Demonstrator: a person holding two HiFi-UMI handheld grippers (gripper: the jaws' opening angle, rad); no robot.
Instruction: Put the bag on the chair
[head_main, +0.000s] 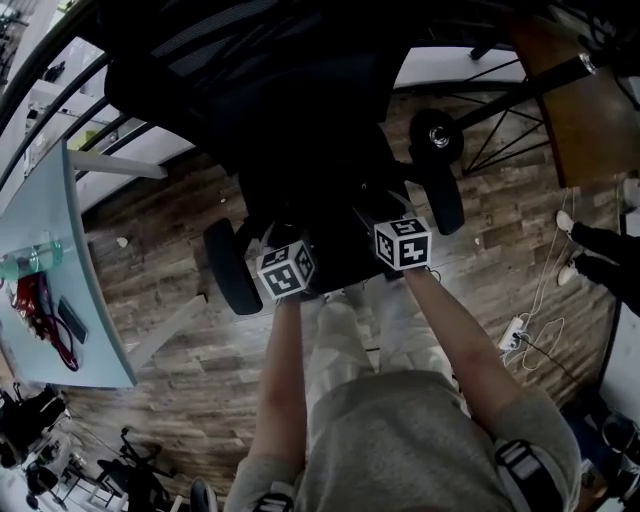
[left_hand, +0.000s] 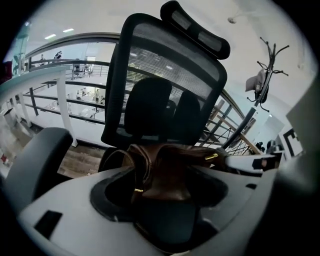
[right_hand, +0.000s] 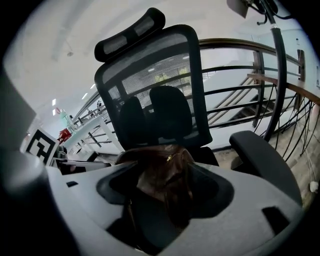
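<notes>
Left gripper view shows the left tongs (left_hand: 162, 200) let go and wide apart. The brown bag (left_hand: 167, 170) sits loose between them, just in front. It seems to rest on the seat of the black chair (left_hand: 170, 70), whose back stands up behind the bag. The right tongs (right_hand: 165, 200) are wide apart too, with the bag's other end between them. I think it is best to pull both tongs straight back, slow and level, so the strap (left_hand: 112, 160) does not snag and the bag does not tip.

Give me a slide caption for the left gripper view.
Left claw, open, straddles a brown bag in front of the backrest of a black mesh office chair.
</notes>
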